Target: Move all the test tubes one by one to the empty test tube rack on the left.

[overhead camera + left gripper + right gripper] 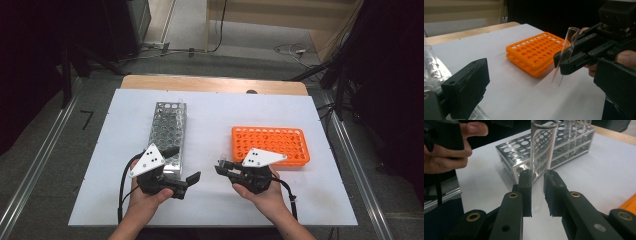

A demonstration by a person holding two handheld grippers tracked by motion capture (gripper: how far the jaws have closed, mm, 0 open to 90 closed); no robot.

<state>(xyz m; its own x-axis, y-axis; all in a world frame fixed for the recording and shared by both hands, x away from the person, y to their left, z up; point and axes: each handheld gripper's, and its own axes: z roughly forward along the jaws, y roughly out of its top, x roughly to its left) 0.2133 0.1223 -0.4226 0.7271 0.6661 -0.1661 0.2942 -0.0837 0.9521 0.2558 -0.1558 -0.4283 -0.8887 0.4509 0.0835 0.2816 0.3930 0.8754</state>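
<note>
We see the right gripper [220,169] at about 5 o'clock on the white table [215,115], and its two black jaws squeeze a clear glass tube [564,56] that stands almost straight up, its round bottom just above the table. The left gripper [192,178] sits at about 7 o'clock with its jaws spread wide and nothing between them. A shiny metal rack [169,127] lies at 10 o'clock and an orange rack [270,144] lies at 3 o'clock, just beside the right gripper.
</note>
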